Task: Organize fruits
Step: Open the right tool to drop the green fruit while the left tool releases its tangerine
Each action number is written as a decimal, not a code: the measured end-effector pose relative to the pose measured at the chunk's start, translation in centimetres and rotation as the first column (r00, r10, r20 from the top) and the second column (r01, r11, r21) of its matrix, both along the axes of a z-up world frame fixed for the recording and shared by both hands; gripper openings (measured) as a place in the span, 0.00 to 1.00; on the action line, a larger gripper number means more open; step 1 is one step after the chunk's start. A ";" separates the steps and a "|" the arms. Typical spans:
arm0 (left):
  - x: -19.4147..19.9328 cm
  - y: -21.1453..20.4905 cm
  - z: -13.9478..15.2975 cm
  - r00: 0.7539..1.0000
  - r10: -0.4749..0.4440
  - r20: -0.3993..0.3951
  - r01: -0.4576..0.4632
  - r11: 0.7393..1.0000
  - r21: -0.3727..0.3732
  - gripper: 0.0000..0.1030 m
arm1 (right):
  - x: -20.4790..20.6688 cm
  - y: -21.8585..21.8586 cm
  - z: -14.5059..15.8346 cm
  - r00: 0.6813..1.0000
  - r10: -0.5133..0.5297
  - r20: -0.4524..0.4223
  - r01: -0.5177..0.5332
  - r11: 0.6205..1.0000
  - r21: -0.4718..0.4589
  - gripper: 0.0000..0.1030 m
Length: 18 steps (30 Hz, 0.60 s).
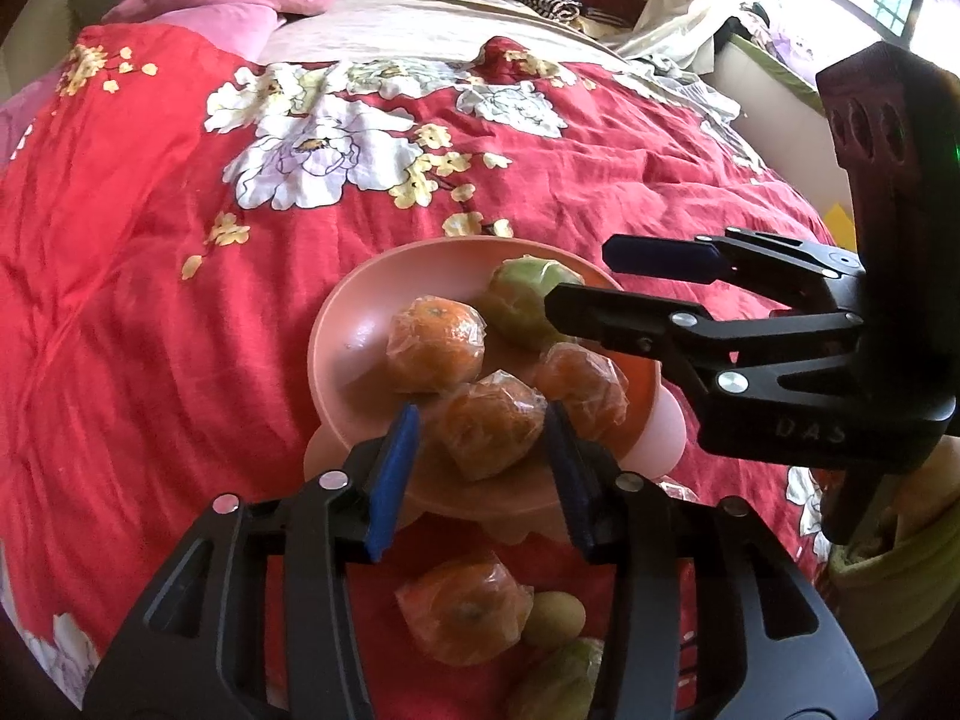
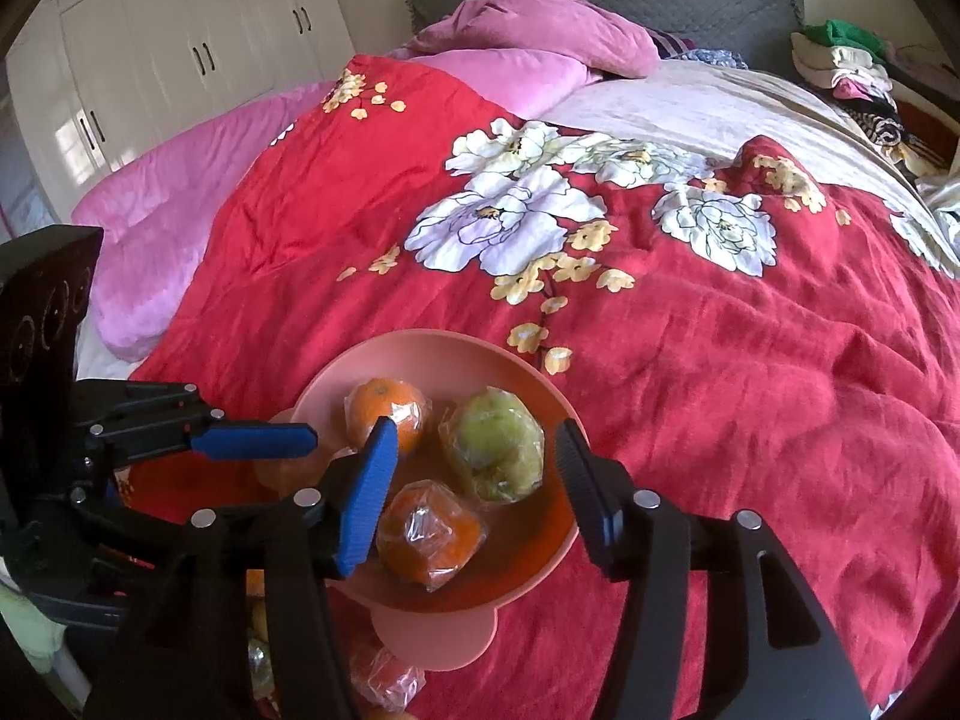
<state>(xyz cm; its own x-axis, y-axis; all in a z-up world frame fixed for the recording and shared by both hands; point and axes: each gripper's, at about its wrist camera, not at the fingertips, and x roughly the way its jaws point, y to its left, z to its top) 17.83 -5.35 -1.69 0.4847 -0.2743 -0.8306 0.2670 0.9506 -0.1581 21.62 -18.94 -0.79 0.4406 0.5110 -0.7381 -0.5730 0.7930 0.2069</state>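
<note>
A pink bowl (image 1: 342, 324) (image 2: 420, 339) sits on the red floral quilt. It holds three plastic-wrapped oranges and a wrapped green apple (image 1: 519, 300) (image 2: 495, 447). My left gripper (image 1: 483, 411) hovers over the bowl's near side. Its blue pads flank one wrapped orange (image 1: 489, 423) with a thin gap on each side, so it is open. My right gripper (image 2: 477, 429) (image 1: 576, 276) comes in from the right and stands open around the apple, with clear space on both sides. The apple rests in the bowl. Another orange (image 2: 429, 534) lies just below it.
Loose fruit lies on the quilt in front of the bowl: a wrapped orange (image 1: 465, 612), a small green fruit (image 1: 555, 618) and a wrapped reddish fruit (image 2: 390, 678). Pink pillows (image 2: 540, 30) and stacked clothes (image 2: 840, 60) lie at the bed's far end. A green sleeve (image 1: 888, 588) is at the right.
</note>
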 end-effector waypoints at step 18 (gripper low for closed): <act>-0.6 0.2 1.2 0.999 0.025 0.030 -0.025 1.000 0.001 0.47 | -1.0 -1.4 2.5 0.998 -0.031 0.058 0.030 0.999 0.032 0.75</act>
